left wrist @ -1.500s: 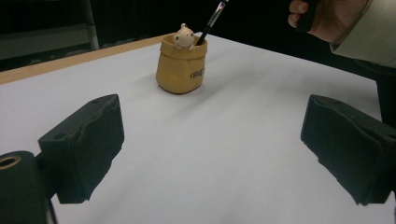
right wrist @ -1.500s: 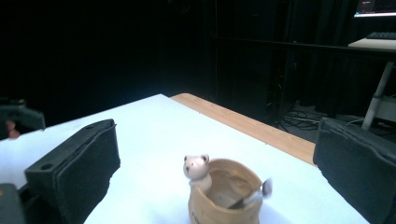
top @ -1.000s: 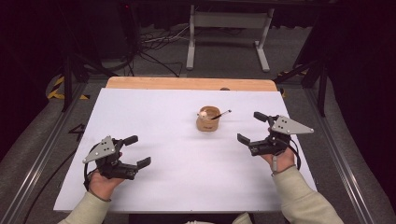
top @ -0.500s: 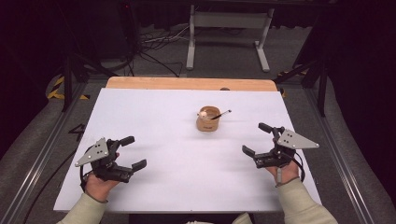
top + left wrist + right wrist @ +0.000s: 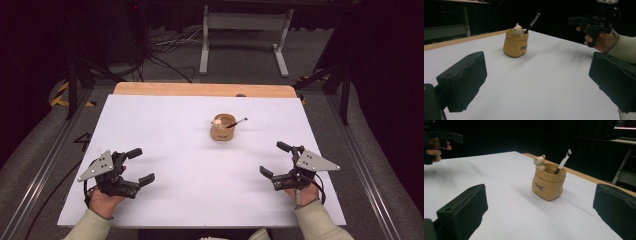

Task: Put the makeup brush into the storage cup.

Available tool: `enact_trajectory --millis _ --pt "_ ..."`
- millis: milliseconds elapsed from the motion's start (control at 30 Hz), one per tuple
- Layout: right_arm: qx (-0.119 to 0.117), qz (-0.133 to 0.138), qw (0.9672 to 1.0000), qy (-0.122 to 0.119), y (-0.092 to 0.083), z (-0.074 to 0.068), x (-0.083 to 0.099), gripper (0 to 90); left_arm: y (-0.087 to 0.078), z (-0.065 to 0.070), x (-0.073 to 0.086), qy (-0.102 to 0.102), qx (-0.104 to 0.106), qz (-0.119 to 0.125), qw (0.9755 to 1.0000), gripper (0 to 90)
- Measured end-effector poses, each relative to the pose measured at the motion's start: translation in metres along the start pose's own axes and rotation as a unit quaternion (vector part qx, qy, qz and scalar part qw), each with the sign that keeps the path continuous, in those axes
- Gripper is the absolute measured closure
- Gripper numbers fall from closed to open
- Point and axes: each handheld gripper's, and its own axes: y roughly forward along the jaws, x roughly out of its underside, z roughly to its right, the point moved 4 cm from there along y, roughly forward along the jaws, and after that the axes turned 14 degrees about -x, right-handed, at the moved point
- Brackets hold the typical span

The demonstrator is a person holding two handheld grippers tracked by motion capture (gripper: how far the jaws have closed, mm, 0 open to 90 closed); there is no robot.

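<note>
- Position: the pot [image 5: 223,129], a tan holder shaped like a small sack, stands upright past the middle of the white worktop [image 5: 165,150], toward the far edge and a little right of centre. It stands well apart from both grippers.
- Contents: one dark pen [image 5: 237,122] stands in the pot and leans out over its rim toward the right. One small bear figure [image 5: 539,161] sits at the rim (attached or loose, I cannot tell).
- Left gripper [image 5: 138,165]: held near the front left of the worktop, jaws wide apart and empty.
- Right gripper [image 5: 276,161]: held near the front right, jaws likewise wide apart and empty.
- Risk 1: the pen leans and rests only against the rim. A jaw that brushes the shaft on approach could flick it out or swing it round, so the grasp would miss.
- Risk 2: the pot looks small and light (a judgement from its look alone). Pulling the pen sideways instead of along its own lean could tip the pot or drag it over the smooth worktop.
- Risk 3: a reach from the side where the bear sits could knock the figure.
- Risk 4: with both grippers closing on the same small target, the jaws could collide.
- Count: pot 1, pen 1, bear figure 1, grippers 2, worktop 1.
</note>
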Motion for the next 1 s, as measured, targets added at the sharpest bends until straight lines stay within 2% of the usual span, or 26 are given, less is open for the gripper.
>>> enact_trajectory --millis 167,467,633,800,1000 --pt "-0.002 -0.005 1.0 -0.004 0.0 -0.004 0.007 0.0 -0.003 -0.001 0.003 -0.005 0.003 0.005 1.0 2.6" --pt "-0.004 -0.016 0.9998 -0.008 0.004 -0.009 0.017 0.0 -0.002 -0.003 0.011 0.014 0.011 0.008 0.9998 2.6" --pt "-0.004 -0.013 0.9999 0.0 0.005 -0.008 0.021 0.0 0.0 -0.003 0.016 0.017 0.008 0.001 0.9998 2.5" --pt "-0.002 -0.005 0.9998 0.018 0.003 -0.005 0.026 0.0 0.004 -0.004 0.019 0.017 0.009 -0.004 0.9998 2.5" --pt "0.0 0.002 0.9995 0.03 0.003 -0.004 0.029 0.0 0.005 -0.005 0.022 0.008 0.008 -0.005 0.9999 2.5"
